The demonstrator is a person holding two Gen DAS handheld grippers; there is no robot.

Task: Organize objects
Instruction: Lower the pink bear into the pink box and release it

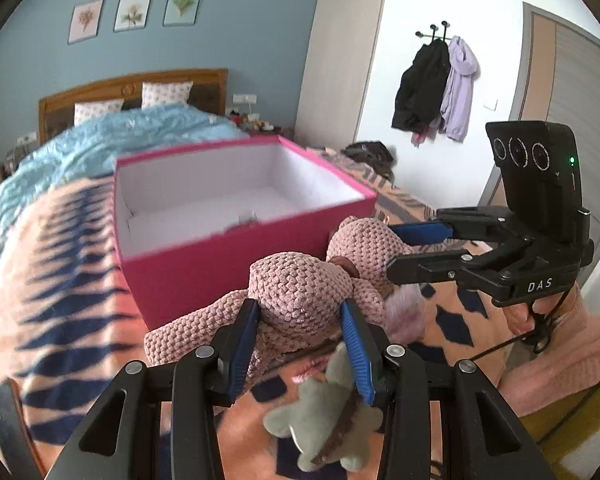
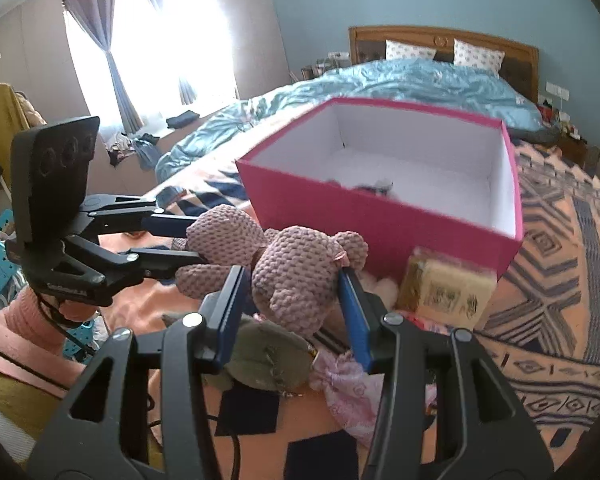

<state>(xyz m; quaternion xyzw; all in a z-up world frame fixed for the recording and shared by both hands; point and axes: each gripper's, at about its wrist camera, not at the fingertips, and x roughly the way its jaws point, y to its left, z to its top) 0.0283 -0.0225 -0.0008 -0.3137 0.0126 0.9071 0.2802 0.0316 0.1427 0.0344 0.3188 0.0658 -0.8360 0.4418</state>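
Left wrist view first, going left to right: patterned orange and navy blanket [image 1: 60, 280] fills the left side, then the open pink box [image 1: 236, 264] sits mid-frame with its white inside showing. Just below and right of it is the knitted pink teddy bear [image 1: 300, 292]. The left gripper [image 1: 300, 320] comes up from the bottom centre and its blue pads are squeezing the bear's body from both sides, so that one's pinching it. A grey plush toy [image 1: 328, 420] lies on the blanket under the jaws. On the right, the right gripper [image 1: 412, 248] reaches in sideways and clamps the bear's head end.

Right wrist view: left gripper [image 2: 184, 240] enters from the left edge, fingers closed on the bear's [image 2: 300, 280] body and leg. Centre bottom, the right gripper [image 2: 292, 292] has the head wedged between its two pads. The bear hangs just in front of the box's [image 2: 380, 224] near wall, lower centre. A small tan printed box [image 2: 448, 292] sits at the right, against the pink box.
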